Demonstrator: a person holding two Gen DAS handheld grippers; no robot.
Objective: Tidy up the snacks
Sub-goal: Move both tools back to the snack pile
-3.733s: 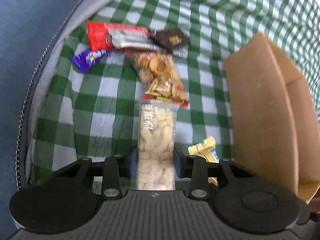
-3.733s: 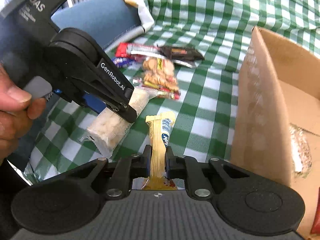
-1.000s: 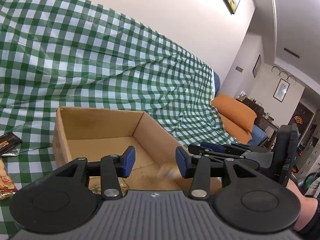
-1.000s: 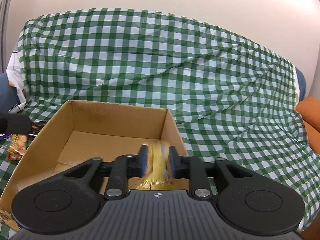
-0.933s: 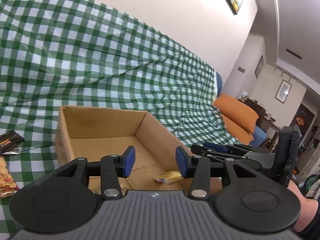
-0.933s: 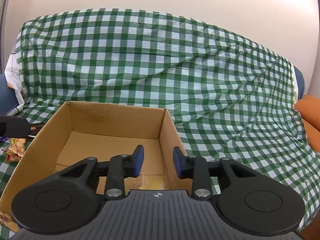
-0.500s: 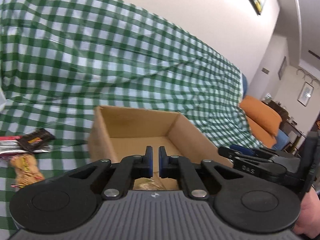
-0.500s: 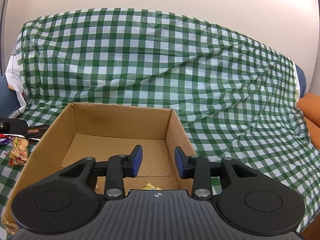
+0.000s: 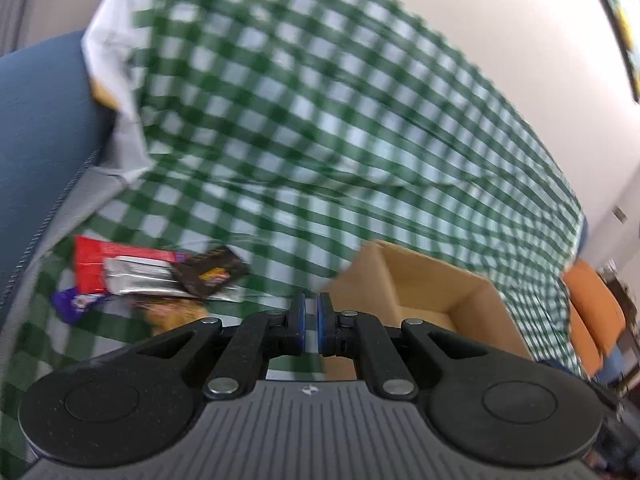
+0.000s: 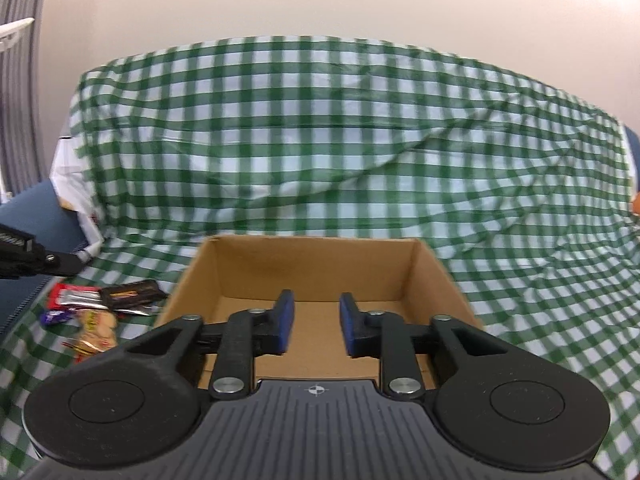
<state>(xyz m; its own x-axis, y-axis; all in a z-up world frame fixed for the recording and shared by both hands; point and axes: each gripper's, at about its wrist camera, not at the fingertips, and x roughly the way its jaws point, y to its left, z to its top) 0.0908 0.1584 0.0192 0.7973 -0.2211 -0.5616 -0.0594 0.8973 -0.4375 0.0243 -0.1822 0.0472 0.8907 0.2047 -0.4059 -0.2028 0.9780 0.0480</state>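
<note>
Here the right gripper hangs released, jaws wide apart and empty, just above the near rim of the cardboard box, whose bare floor lies ahead between upright walls. The left gripper is clenched on nothing, its blue pads nearly touching, the box ahead to its right. Only the left view shows the snack wrappers closely, ahead to its left on the checked cloth; from the right they sit small, left of the box.
</note>
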